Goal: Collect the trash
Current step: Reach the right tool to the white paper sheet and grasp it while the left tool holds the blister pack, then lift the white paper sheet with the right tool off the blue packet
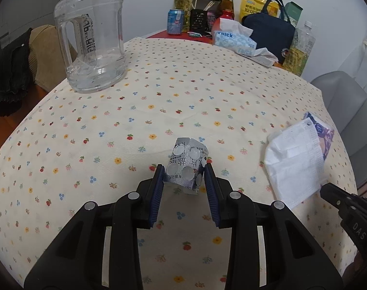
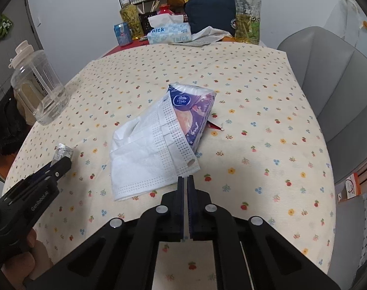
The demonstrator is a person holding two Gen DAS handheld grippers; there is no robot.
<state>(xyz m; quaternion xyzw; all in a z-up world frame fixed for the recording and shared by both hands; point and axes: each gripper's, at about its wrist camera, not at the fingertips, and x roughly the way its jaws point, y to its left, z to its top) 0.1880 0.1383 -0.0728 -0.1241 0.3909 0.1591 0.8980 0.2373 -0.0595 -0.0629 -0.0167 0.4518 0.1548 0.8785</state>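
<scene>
My left gripper (image 1: 184, 169) is shut on a bent silver blister pack (image 1: 187, 166), held between the blue pads just above the floral tablecloth (image 1: 135, 120). The pack also shows in the right wrist view (image 2: 62, 152) at the tip of the left gripper (image 2: 60, 162). A white face mask (image 2: 147, 154) lies on the cloth, draped over a purple Vinda tissue packet (image 2: 195, 111). My right gripper (image 2: 185, 178) is shut at the mask's near edge; I cannot tell if it pinches the mask. The mask also shows at the right of the left wrist view (image 1: 294, 162).
A big clear water jug (image 1: 91, 38) stands far left. At the back are a tissue box (image 2: 170, 33), a blue can (image 2: 122, 34), drink bottles (image 2: 247, 12), a navy bag (image 2: 210, 7) and a wire basket. A grey chair (image 2: 328, 84) stands at the right.
</scene>
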